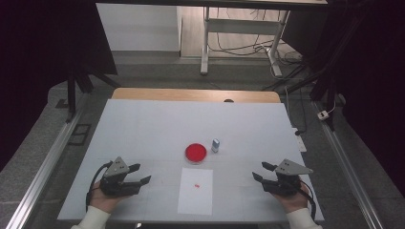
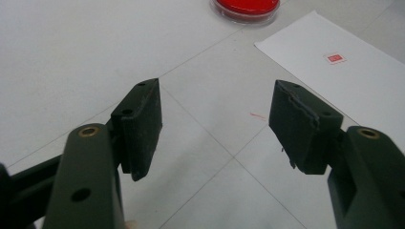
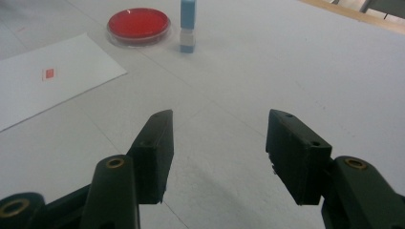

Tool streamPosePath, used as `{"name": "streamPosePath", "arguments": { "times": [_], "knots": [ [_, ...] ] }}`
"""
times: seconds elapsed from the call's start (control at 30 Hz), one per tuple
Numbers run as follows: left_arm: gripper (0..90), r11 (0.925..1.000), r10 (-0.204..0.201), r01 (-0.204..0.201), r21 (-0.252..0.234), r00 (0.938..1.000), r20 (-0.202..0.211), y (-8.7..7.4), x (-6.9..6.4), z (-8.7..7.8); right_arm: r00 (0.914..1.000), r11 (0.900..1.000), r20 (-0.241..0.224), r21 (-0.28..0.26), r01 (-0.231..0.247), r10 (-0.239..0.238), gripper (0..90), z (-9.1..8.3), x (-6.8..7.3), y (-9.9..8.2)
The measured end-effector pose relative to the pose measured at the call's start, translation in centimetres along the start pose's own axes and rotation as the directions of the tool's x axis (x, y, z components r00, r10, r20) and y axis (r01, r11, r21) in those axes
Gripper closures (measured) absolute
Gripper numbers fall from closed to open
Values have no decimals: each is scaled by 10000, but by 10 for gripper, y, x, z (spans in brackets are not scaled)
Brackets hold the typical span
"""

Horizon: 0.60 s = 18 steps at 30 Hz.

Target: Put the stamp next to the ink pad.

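The stamp (image 1: pixel 215 145), a small blue-and-white upright block, stands on the white table (image 1: pixel 143 124) just to the 3 o'clock side of the red ink pad (image 1: pixel 196 152), a round shallow dish with a clear rim. In the right gripper view the stamp (image 3: pixel 187 25) rises beside the dish (image 3: pixel 138 25), near it but not touching, at about 11 o'clock from the jaws. A sheet of white paper (image 1: pixel 196 191) lies at 6 o'clock from the ink pad, square to the person's edge of the table, and carries one small red mark (image 1: pixel 197 185) near its upper middle. That layout looks deliberate: pad and stamp sit together just above the sheet, so inking and pressing need only short moves.

The left gripper (image 1: pixel 139 174) rests low at about 9 o'clock from the paper, its jaws spread wide with nothing between them; in its own view the pads frame bare table, with the ink pad (image 2: pixel 246 8) at 12 o'clock and the paper (image 2: pixel 344 81) at 1 o'clock. The right gripper (image 1: pixel 261 171) sits at 3 o'clock from the paper, also released and empty, its jaws angled toward the stamp and dish. Both hands hold off at the flanks, leaving the centre free. I judge that the right gripper is the likelier one to take the stamp, since it faces it directly.
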<state>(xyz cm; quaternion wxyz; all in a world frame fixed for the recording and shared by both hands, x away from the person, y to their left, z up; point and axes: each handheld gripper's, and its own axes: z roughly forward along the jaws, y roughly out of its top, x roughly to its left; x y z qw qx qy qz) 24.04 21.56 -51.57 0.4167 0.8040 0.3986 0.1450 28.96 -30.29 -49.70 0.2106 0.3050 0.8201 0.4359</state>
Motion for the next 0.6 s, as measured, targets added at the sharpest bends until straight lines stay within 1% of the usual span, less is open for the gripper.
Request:
{"name": "streamPosePath", "arguments": {
  "times": [0.1, 0.2, 0.6],
  "knots": [
    [355, 10000, -8, 8, 2, 10000, -14, 0, 0, 0, 9999, 9999, -104, -123, 0, -1, 429, 1, 0, 1],
    [355, 10000, -9, 9, -2, 10000, -23, 0, 0, 0, 9999, 10000, -125, -26, 65, -65, 429, 1, 1, 2],
    [353, 10000, -9, 8, -20, 10000, -31, -1, 1, 0, 9998, 9999, -186, -91, 51, -53, 430, 2, 1, 2]
  ]
}}
